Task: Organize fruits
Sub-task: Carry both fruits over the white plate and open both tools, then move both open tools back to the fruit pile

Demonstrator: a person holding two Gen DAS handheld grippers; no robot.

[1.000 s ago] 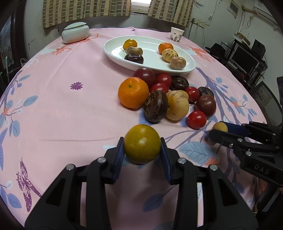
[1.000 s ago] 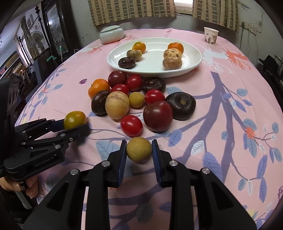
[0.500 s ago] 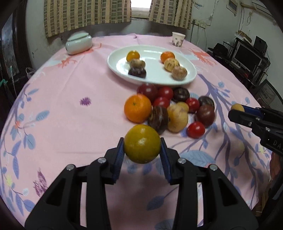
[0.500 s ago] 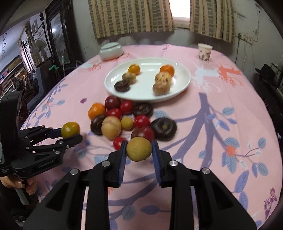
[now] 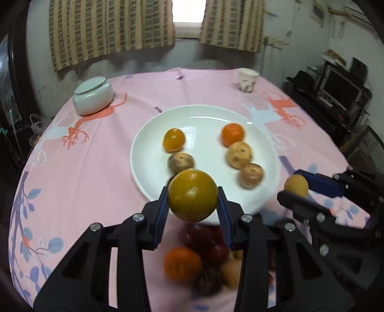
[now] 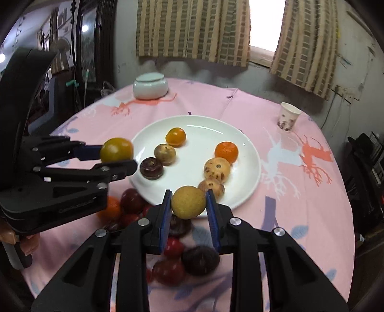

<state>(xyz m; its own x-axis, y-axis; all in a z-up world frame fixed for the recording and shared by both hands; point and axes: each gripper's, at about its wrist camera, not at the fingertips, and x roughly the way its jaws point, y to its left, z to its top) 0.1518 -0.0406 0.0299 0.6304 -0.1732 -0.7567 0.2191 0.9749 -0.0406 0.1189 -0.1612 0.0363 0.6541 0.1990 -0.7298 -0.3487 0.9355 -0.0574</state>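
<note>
Checked curtains (image 5: 112, 28) flank a bright window (image 5: 188, 10) at twelve o'clock on a stained wall (image 6: 264, 79). A dark cabinet (image 6: 96, 40) stands at ten o'clock; monitors (image 5: 340, 88) sit at two.

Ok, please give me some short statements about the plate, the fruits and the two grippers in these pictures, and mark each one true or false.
1. The left gripper holds a greenish-orange citrus fruit. True.
2. The right gripper is empty. False: it is shut on a small tan round fruit.
3. The white plate holds six fruits in two rows. True.
4. The paper cup stands on the plate. False: it stands apart on the pink tablecloth, beyond the plate.
5. A white lidded jar stands at the far side of the table. True.
</note>
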